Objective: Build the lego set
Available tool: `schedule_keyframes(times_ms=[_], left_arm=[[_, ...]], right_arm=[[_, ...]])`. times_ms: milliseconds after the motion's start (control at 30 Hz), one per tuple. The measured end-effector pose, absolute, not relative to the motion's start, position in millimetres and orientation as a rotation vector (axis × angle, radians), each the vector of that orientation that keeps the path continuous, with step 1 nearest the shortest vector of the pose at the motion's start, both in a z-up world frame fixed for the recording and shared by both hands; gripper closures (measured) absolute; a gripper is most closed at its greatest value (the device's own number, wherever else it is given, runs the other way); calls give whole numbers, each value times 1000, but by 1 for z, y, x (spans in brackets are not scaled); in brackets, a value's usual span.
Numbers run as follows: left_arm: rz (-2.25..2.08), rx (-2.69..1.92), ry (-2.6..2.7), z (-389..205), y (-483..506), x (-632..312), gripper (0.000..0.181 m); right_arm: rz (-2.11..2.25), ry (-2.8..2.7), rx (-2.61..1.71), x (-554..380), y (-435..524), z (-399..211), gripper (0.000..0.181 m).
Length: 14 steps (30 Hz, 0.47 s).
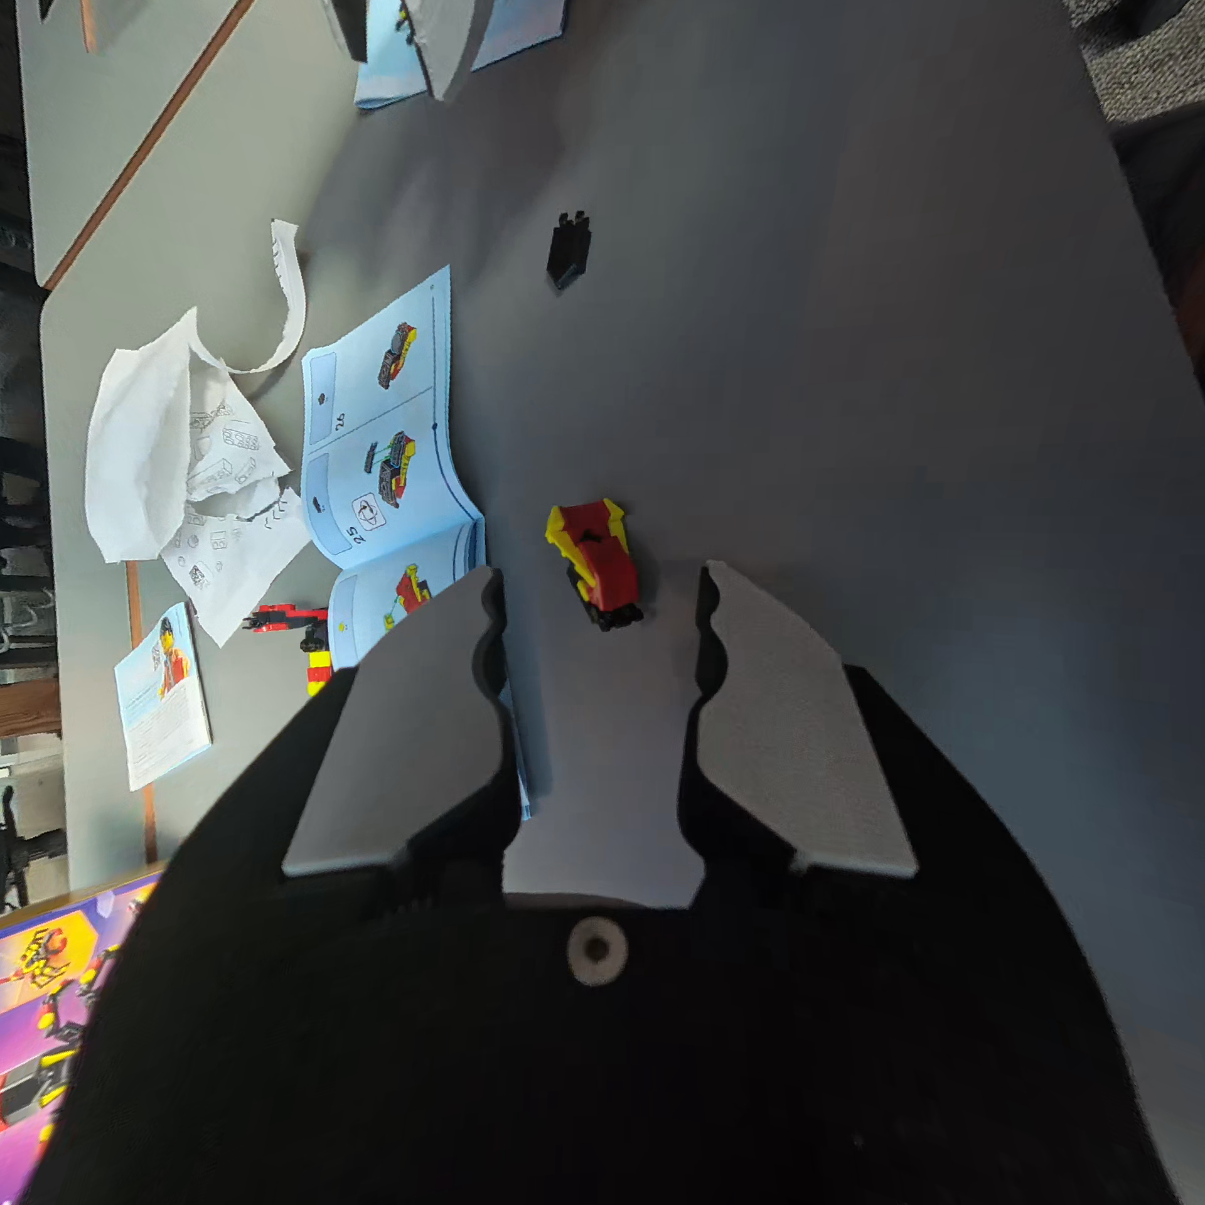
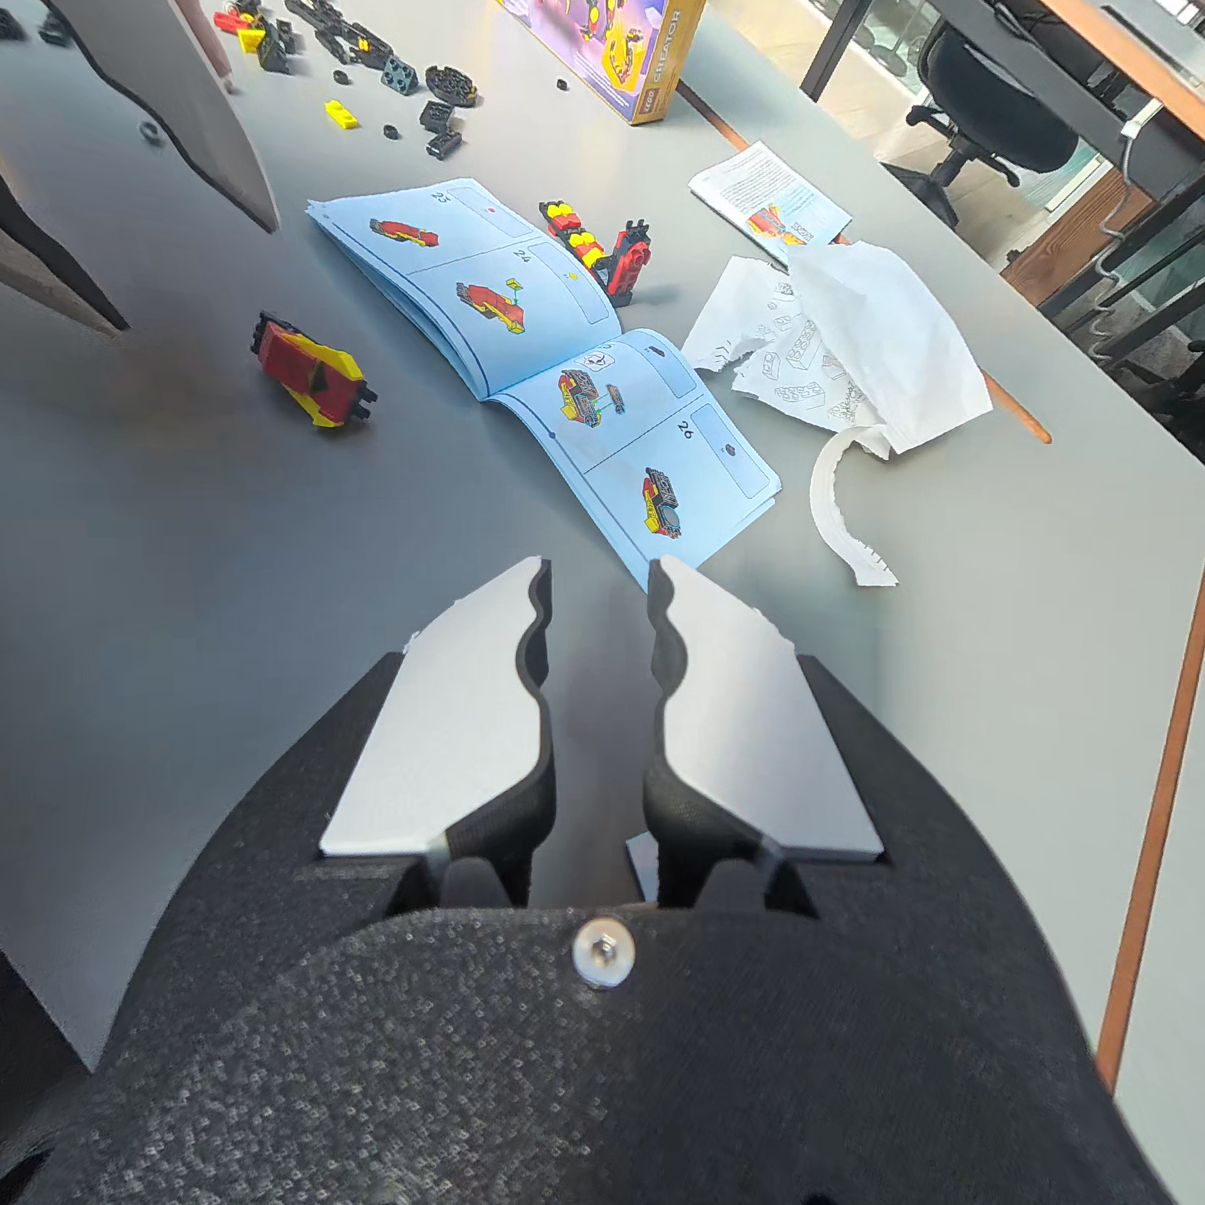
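I am holding my left gripper (image 1: pixel 600 574) just above the grey table (image 1: pixel 847 391) with its fingers spread wide and gripping nothing; the red-and-yellow lego sub-assembly (image 1: pixel 595 564) is lying on the table just beyond the fingertips, sitting roughly between their lines and a little nearer the right finger, not touching either. Farther off, a black lego piece (image 1: pixel 569 249) is standing alone, well apart from the fingers. To the left, the open blue instruction booklet (image 1: pixel 385 430) is lying with its near page partly hidden under my left finger. My right gripper (image 2: pixel 598 570) is hovering with its fingers at a narrow gap, empty, their tips just at the near corner of the booklet (image 2: pixel 587 365). From here the sub-assembly (image 2: pixel 312 370) is lying far to the left of those fingers, well apart from them. Beyond the booklet, another red, yellow and black build (image 2: pixel 603 251) is standing, loose bricks (image 2: pixel 404 85) are scattered farther back near the lego box (image 2: pixel 626 59), and torn white paper bags (image 2: pixel 841 345) are lying to the right.
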<state>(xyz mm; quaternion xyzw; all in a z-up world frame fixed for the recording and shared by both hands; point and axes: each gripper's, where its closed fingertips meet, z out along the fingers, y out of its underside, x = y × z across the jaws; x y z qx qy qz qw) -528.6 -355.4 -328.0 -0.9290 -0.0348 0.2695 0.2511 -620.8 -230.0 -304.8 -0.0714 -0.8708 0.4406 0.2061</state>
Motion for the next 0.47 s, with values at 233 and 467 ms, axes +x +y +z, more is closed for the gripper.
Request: schedule_keyframes(times_ms=[233, 467], left_arm=[[560, -2261, -404, -289, -371, -576, 157], [287, -2425, -318, -322, -329, -627, 147]], right_arm=[[1157, -2450, -201, -651, -222, -301, 157], [1060, -2613, -191, -683, -219, -320, 158]])
